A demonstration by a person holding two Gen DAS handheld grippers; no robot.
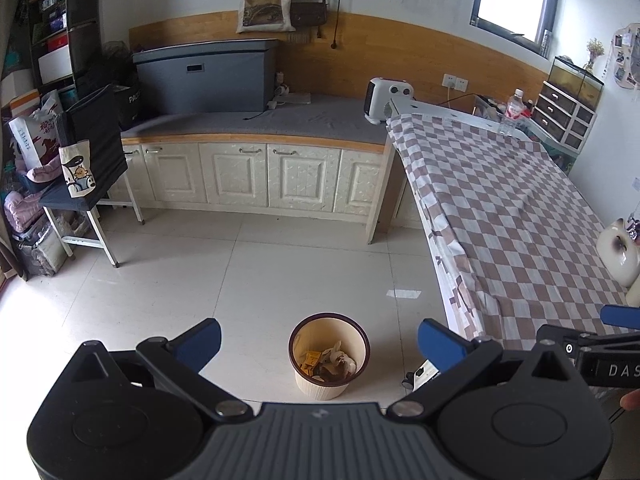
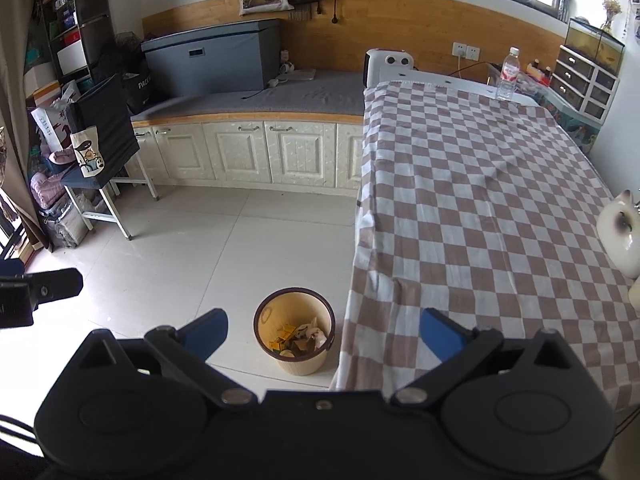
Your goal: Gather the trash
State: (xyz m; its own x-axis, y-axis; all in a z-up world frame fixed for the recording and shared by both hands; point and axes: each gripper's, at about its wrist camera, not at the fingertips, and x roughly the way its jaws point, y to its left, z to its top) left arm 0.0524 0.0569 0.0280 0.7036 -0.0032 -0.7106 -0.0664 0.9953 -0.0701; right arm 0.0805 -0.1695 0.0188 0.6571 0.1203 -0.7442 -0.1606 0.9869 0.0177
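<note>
A beige waste bin [image 1: 328,354] with a dark rim stands on the tiled floor beside the table and holds crumpled paper and wrappers. It also shows in the right wrist view [image 2: 295,330]. My left gripper [image 1: 320,342] is open and empty, high above the bin. My right gripper [image 2: 324,330] is open and empty, above the bin and the table's near corner. The right gripper's body [image 1: 592,350] shows at the right edge of the left wrist view. The left gripper's finger [image 2: 44,286] shows at the left edge of the right wrist view.
A table with a brown-and-white checked cloth [image 2: 480,184] fills the right side. A plastic water bottle [image 2: 507,76] stands at its far end and a white cat figure [image 2: 622,232] at its right edge. Cream cabinets [image 1: 256,174] line the far wall. A stool with bags [image 1: 86,168] stands left.
</note>
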